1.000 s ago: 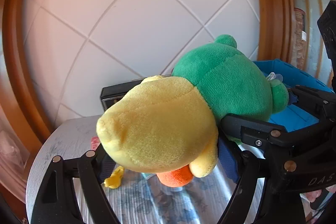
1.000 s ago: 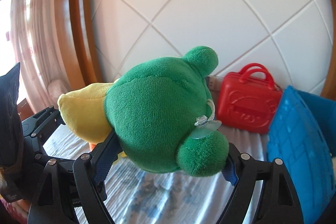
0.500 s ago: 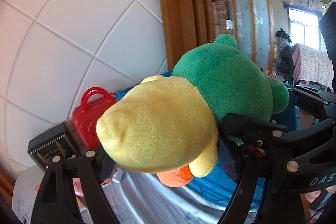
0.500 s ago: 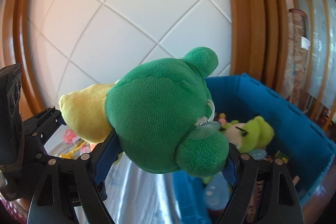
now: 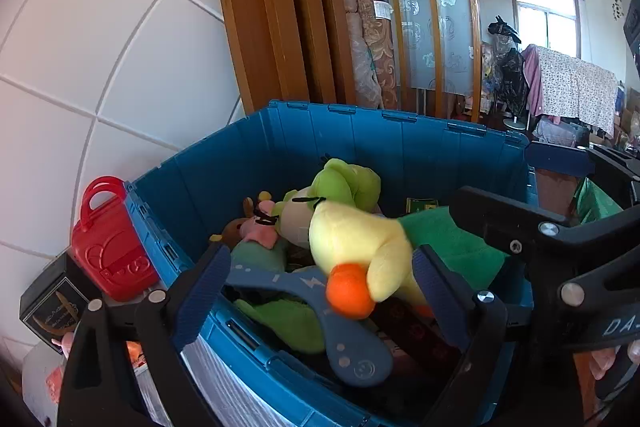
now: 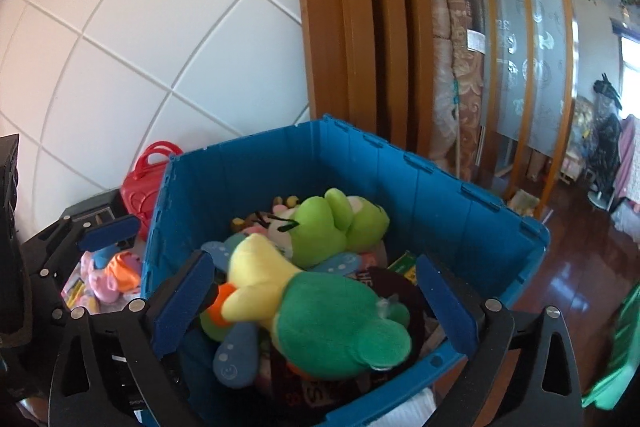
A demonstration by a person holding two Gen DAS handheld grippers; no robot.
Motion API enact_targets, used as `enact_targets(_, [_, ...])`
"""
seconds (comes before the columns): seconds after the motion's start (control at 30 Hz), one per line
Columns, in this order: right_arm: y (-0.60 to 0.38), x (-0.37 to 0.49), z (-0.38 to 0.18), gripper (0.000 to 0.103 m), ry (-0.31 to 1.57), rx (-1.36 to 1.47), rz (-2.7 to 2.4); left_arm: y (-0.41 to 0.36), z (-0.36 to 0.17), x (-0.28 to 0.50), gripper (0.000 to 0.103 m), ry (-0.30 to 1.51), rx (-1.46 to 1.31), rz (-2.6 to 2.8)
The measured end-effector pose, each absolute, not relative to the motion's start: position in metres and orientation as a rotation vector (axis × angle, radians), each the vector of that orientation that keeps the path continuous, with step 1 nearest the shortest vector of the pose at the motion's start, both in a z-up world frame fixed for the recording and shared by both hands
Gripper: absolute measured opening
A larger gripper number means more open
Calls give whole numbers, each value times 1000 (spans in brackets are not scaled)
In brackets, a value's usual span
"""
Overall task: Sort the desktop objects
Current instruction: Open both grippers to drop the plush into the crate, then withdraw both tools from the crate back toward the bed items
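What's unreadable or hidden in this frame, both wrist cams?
- Floor of the blue crate, both views: buried under the toy pile.
- Green-and-yellow plush face, both views: turned away, only its back shows.
- Black box label, left view: too small to read.
- Toys left of the crate, right view: partly behind the left tongs.
- Right tongs open; plush contact unclear.

plush duck: fuzzy matt cloth, lower centre | crate: smooth ribbed blue plastic | red case: glossy plastic, left edge | floor: polished dark wood (mirror-shiny), right | wall: smooth white tile
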State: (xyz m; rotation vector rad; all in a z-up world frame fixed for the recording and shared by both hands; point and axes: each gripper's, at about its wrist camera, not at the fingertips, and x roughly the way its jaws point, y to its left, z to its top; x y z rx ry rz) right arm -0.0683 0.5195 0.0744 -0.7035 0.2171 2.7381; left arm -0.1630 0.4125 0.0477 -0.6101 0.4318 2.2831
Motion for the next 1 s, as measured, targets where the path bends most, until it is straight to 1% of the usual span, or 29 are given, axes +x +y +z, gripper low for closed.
enact_targets(0.23, [515, -65, 73, 103, 233, -727, 2726, 399, 45, -154, 93, 417, -616, 2308])
enact_targets(0.6, [490, -54, 64, 103, 141, -765, 2684, 346, 45, -142, 93, 347, -644, 2322])
enact_targets(0.77, [465, -47, 71, 103, 135, -732, 2730, 311, 43, -141, 93, 304, -660, 2371])
enact_targets(1.0, [410, -59, 72, 103, 80, -739, 2830, 248, 27, -158, 93, 234, -778, 2475])
